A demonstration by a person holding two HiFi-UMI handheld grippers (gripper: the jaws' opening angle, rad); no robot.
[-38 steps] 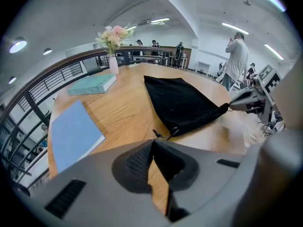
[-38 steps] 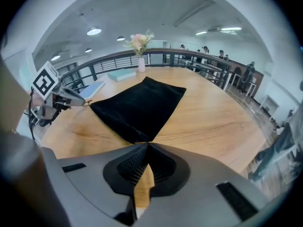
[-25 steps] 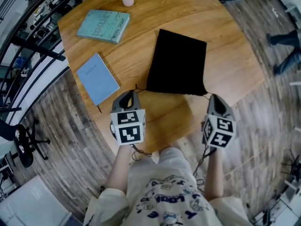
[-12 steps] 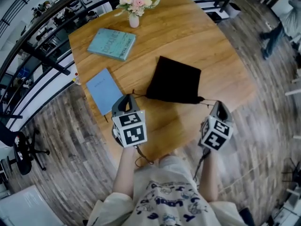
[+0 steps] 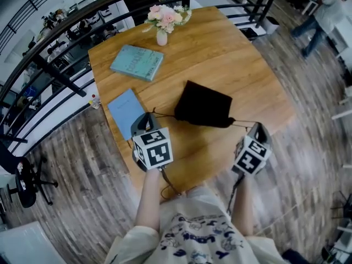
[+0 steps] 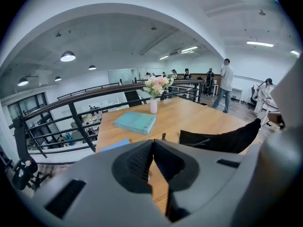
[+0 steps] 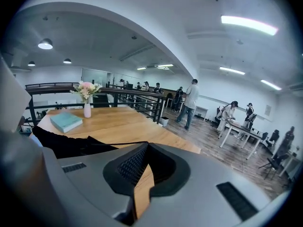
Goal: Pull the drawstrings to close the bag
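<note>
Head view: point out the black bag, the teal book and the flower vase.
black bag (image 5: pixel 202 104), head view, middle of the fabric
teal book (image 5: pixel 137 62), head view, centre of the cover
flower vase (image 5: pixel 161 38), head view, white vase body

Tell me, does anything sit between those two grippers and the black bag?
Nothing visible does. Only bare table separates the black bag from the left gripper and right gripper, each shut on a drawstring.

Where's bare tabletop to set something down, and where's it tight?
Biggest free patch: the far-right part of the table, bordered by the vase, the black bag and the right edge. Smaller: the near strip in front of the bag, flanked by the drawstrings. Crowded: the left side, with the teal book and blue notebook.
</note>
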